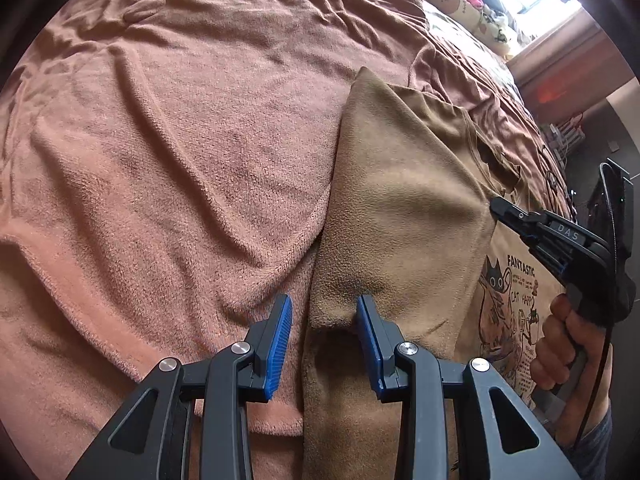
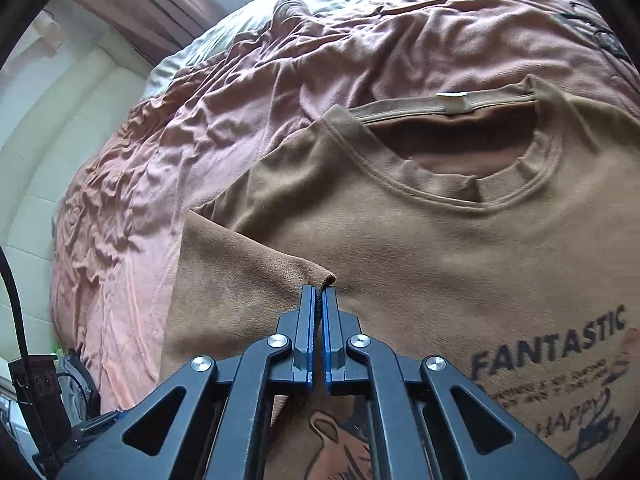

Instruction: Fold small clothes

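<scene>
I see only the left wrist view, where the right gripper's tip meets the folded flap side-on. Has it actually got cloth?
Observer: Yes. In the right wrist view the right gripper is shut on the shirt, pinching the edge of the flap just below its rolled corner.
Operator: Which way up is the shirt at the neck?
Observer: Front up. The neckline lies open, and a white label shows inside the back band.

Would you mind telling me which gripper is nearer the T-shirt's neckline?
Right. The right gripper pinches the folded sleeve just below the neckline; the left gripper sits farther down the shirt's edge.
</scene>
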A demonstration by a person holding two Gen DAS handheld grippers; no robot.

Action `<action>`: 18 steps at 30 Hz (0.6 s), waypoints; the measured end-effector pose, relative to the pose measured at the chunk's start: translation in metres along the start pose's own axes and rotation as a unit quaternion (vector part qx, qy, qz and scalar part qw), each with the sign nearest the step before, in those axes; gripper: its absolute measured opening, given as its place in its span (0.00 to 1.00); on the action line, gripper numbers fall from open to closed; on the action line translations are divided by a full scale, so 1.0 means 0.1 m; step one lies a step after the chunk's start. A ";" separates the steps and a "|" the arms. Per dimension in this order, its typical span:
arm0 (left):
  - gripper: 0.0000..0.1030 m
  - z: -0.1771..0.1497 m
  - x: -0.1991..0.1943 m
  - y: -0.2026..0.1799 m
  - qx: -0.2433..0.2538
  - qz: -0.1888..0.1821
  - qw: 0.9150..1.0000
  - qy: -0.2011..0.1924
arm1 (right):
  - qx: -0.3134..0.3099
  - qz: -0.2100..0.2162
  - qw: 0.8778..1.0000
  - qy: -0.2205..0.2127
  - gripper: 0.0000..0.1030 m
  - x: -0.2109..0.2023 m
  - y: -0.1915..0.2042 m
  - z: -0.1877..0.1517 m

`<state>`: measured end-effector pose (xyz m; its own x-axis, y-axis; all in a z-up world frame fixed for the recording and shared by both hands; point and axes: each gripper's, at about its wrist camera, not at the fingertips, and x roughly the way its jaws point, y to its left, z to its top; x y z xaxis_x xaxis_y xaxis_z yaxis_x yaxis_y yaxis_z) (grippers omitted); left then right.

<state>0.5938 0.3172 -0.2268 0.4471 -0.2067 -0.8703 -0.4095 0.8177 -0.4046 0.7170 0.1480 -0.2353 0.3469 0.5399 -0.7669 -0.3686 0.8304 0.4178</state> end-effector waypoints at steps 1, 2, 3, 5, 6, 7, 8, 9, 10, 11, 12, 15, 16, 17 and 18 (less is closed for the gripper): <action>0.35 -0.01 0.00 0.00 0.000 0.001 1.000 0.000 | 0.000 -0.004 1.000 -0.001 0.00 -0.03 0.00 -0.02; 0.35 -0.02 -0.01 -0.01 0.001 0.003 1.000 -0.001 | -0.001 -0.007 1.000 -0.002 0.00 -0.07 -0.01 -0.05; 0.35 -0.03 -0.01 -0.01 0.001 0.006 1.000 -0.001 | -0.003 -0.010 1.000 -0.002 0.00 -0.08 -0.02 -0.06; 0.35 -0.04 -0.02 -0.01 0.002 0.008 1.000 0.000 | -0.004 -0.016 1.000 0.000 0.00 -0.08 -0.01 -0.06; 0.35 -0.04 -0.01 0.00 0.002 0.010 1.000 0.000 | -0.002 -0.018 1.000 0.002 0.00 -0.07 -0.02 -0.06; 0.35 -0.04 0.00 0.00 0.002 0.013 1.000 0.002 | 0.001 -0.015 1.000 0.007 0.00 -0.07 -0.04 -0.04; 0.35 -0.05 0.01 0.01 0.002 0.015 1.000 0.003 | 0.005 -0.011 1.000 0.016 0.00 -0.04 -0.05 -0.02; 0.35 -0.05 0.01 0.02 0.001 0.016 1.000 0.005 | 0.010 -0.011 1.000 0.024 0.00 -0.01 -0.08 0.00; 0.34 -0.06 0.01 0.04 -0.001 0.014 1.000 0.005 | 0.017 -0.010 0.999 0.028 0.00 -0.01 -0.10 0.00; 0.33 -0.06 0.01 0.05 -0.003 0.013 1.000 0.006 | 0.024 -0.006 0.999 0.031 0.00 -0.01 -0.12 0.00; 0.29 -0.06 0.02 0.06 -0.003 0.013 1.000 0.007 | 0.030 0.001 0.999 0.033 0.00 -0.03 -0.13 0.00; 0.28 -0.08 -0.01 0.08 -0.006 0.013 1.000 0.008 | 0.024 0.004 0.999 0.037 0.00 -0.09 -0.15 -0.05; 0.28 -0.09 -0.03 0.07 -0.007 0.014 1.000 0.007 | 0.020 0.003 0.999 0.039 0.00 -0.11 -0.14 -0.07; 0.28 -0.10 -0.06 0.05 -0.007 0.015 1.000 0.004 | 0.017 0.005 0.999 0.042 0.00 -0.14 -0.14 -0.10; 0.28 -0.10 -0.08 0.03 -0.005 0.016 1.000 0.001 | 0.015 0.010 0.999 0.044 0.00 -0.16 -0.14 -0.12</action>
<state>0.5806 0.3162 -0.2237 0.4322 -0.1810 -0.8834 -0.4325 0.8180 -0.3792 0.7061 0.1258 -0.2346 0.2621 0.5427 -0.7980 -0.3480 0.8244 0.4464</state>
